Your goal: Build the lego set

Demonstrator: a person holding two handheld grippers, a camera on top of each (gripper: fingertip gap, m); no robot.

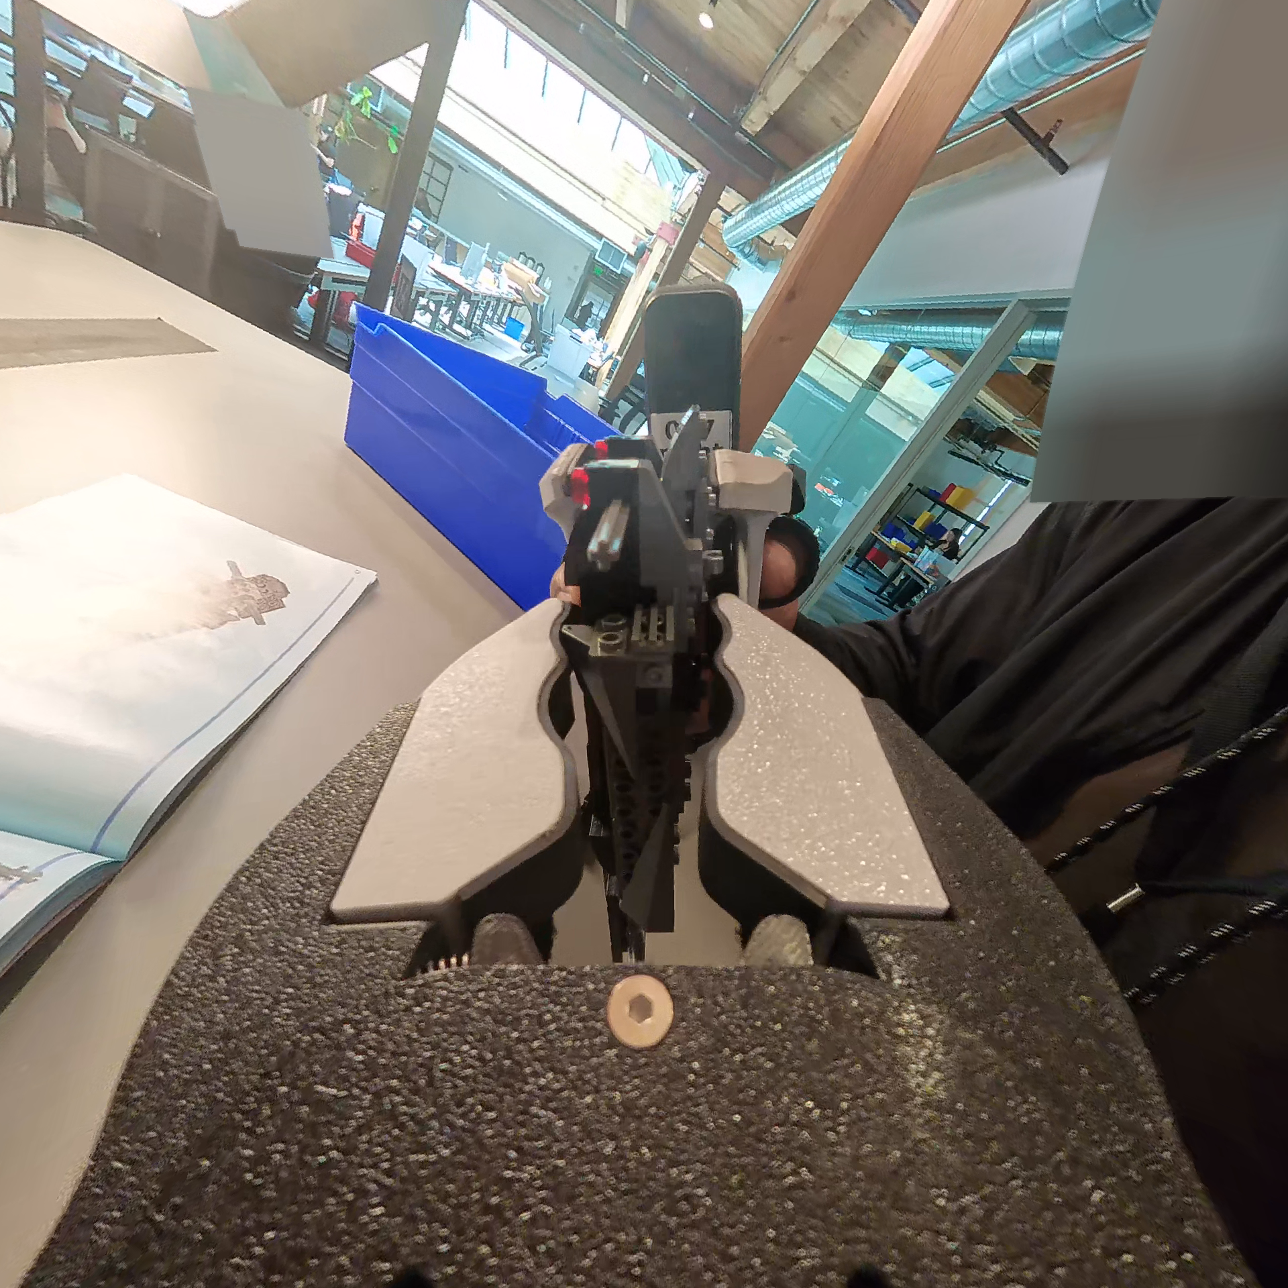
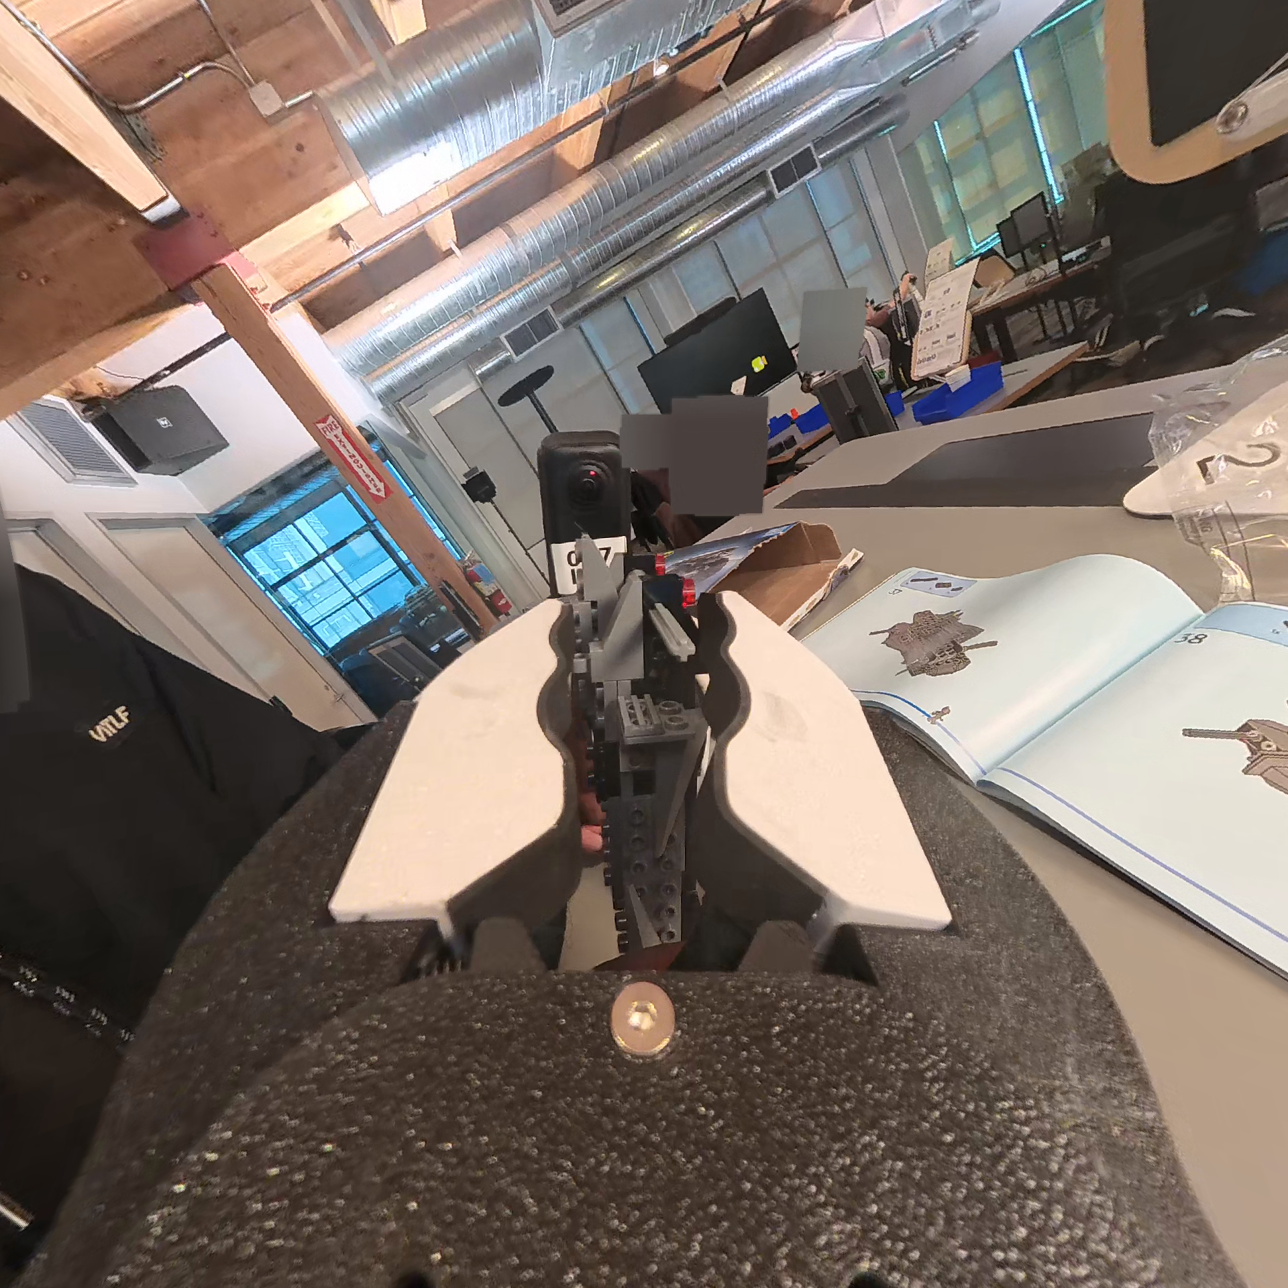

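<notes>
Grey-and-black toy-brick model (image 1: 631, 627), a long wedge-shaped build with small red studs, sits lifted off the table, clamped between both tools at once. To its left, the left gripper (image 1: 638, 648) presses its pale grey fingers (image 1: 488, 725) on the model's sides; an open instruction booklet (image 1: 139, 627) lies left of that tool, a blue plastic bin (image 1: 446, 418) ahead. The right gripper (image 2: 638, 669) grips the same model from the opposite end. Squeezing evenly and keeping both tools aligned looks wise, since bricks may pop apart.

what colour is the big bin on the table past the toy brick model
Blue bin; the left wrist view shows it best.
</notes>
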